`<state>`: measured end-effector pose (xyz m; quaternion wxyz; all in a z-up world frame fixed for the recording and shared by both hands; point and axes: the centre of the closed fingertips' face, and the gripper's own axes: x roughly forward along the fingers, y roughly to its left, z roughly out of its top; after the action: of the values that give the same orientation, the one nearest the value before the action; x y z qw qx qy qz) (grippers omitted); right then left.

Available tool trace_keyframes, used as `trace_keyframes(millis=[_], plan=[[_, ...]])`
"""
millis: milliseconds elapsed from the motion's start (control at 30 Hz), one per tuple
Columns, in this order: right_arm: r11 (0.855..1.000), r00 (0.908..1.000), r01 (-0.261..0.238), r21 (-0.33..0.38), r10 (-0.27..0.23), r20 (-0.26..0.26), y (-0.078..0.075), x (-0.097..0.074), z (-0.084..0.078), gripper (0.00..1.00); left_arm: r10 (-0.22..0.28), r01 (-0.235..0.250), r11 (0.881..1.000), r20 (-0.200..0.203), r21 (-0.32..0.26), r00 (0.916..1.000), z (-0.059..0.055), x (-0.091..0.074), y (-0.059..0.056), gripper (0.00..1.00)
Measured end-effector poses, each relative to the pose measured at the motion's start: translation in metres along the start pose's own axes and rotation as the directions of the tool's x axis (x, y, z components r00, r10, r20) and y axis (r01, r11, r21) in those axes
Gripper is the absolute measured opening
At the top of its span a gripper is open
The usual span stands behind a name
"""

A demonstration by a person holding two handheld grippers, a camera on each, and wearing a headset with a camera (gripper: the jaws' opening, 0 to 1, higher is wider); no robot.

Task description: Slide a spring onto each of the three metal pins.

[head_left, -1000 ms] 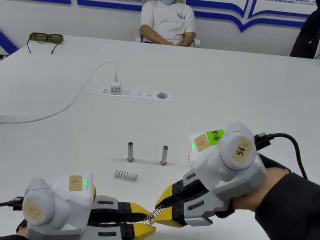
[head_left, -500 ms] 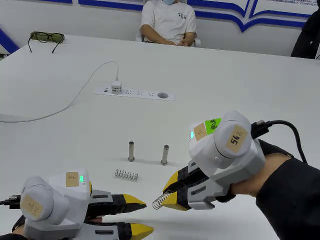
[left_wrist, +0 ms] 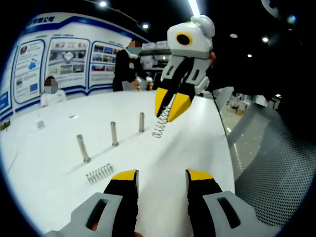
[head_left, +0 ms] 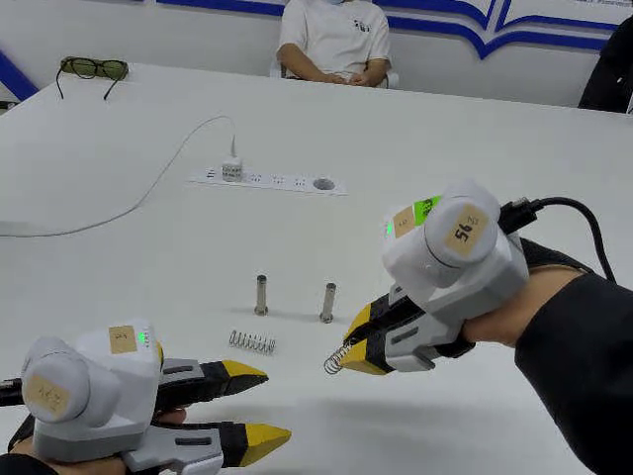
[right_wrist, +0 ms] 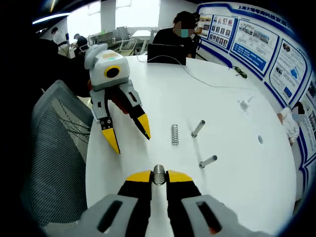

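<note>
Two bare pins: one short grey metal pin (head_left: 261,294) and its twin pin (head_left: 327,302) stand upright mid-table, apart from each other.
Third pin: in the left gripper view a farther upright pin (left_wrist: 141,122) looks ribbed, perhaps already sprung; too small to be sure.
Right gripper: the right gripper (head_left: 348,351) has its jaws clamped on one end of a small silver coil spring (head_left: 336,360), which juts free in the air near the twin pin.
Left gripper: the left gripper (head_left: 269,404) has its jaws apart on nothing, low at the near edge.
Loose spring: a second silver coil (head_left: 251,342) lies flat just in front of the pins.
Risk, grip: pinched at its tip alone, the spring may bend or pop out when pressed down.
Risk, aim: a tilted coil could snag the pin's top and topple it.
Surface: smooth white table top (head_left: 445,178) with a white power strip (head_left: 267,182) and dark glasses (head_left: 92,69).
Room: a seated person in a white shirt (head_left: 334,35); a grey mesh chair (right_wrist: 54,148).
</note>
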<state>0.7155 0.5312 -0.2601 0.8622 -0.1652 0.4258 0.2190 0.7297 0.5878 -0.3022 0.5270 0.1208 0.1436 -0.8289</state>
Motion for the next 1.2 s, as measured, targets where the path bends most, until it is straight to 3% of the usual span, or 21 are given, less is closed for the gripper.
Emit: trace_keyframes(millis=[633,933,1200], plan=[[0.999,0.9969,0.031,-0.029,-0.033,-0.071,-0.038,-0.005,0.005,0.12,0.026,-0.026,1.0,0.0,-0.018,0.9997,-0.007,-0.002,0.006,0.43],[0.998,0.9942,0.05,-0.034,-0.053,-0.094,-0.063,-0.008,0.008,0.12,0.025,-0.025,0.999,-0.003,-0.02,0.9997,-0.008,-0.003,0.006,0.43],[0.998,0.9903,0.06,-0.021,-0.062,-0.124,-0.082,-0.001,0.005,0.12,0.025,-0.025,0.999,-0.006,-0.026,0.9997,-0.011,-0.003,0.006,0.42]])
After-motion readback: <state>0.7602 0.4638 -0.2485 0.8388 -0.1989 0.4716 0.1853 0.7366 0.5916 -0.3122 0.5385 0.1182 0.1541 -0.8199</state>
